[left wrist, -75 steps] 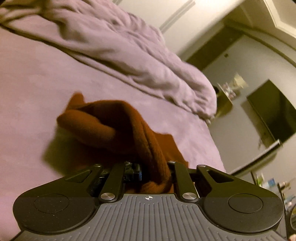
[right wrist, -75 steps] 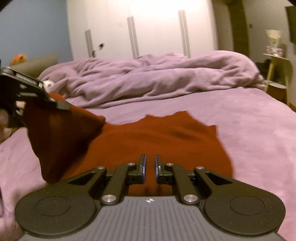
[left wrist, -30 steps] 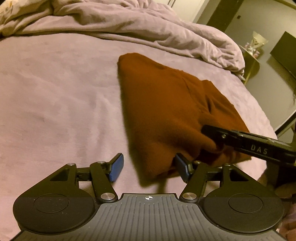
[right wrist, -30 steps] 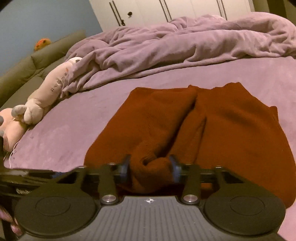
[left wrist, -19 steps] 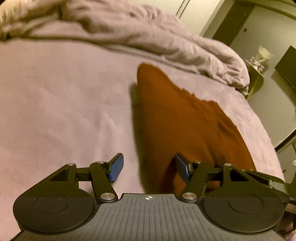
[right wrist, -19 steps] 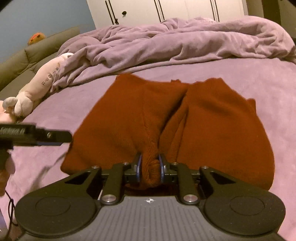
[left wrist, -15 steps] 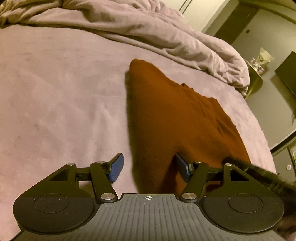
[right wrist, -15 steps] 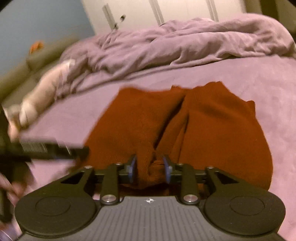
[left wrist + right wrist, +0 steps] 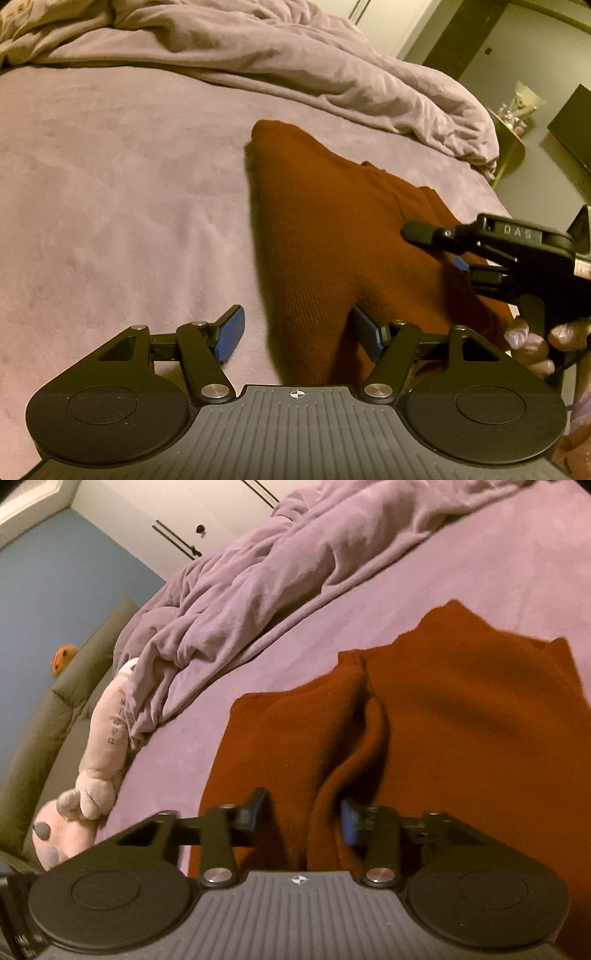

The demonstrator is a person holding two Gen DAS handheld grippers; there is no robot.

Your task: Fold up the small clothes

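Observation:
A rust-brown knit garment [image 9: 332, 229] lies folded on the purple bed sheet [image 9: 110, 192]. It also shows in the right wrist view [image 9: 461, 731], with a raised fold down its middle. My left gripper [image 9: 297, 334] is open, its jaws wide apart over the garment's near edge, holding nothing. My right gripper [image 9: 301, 814] is open, with the garment's raised fold lying loose between its fingers. In the left wrist view the right gripper [image 9: 458, 251] hovers over the garment's right side.
A rumpled purple duvet [image 9: 277, 55] lies across the back of the bed. A pink plush toy [image 9: 96, 760] lies at the bed's left edge by a grey-green headboard [image 9: 44, 731]. A side table [image 9: 513, 122] and dark TV [image 9: 572, 125] stand right.
My right gripper, shut on the garment's fold 0.6 s ago, has opened and let it go. My left gripper let go earlier and stays open. The garment now lies flat.

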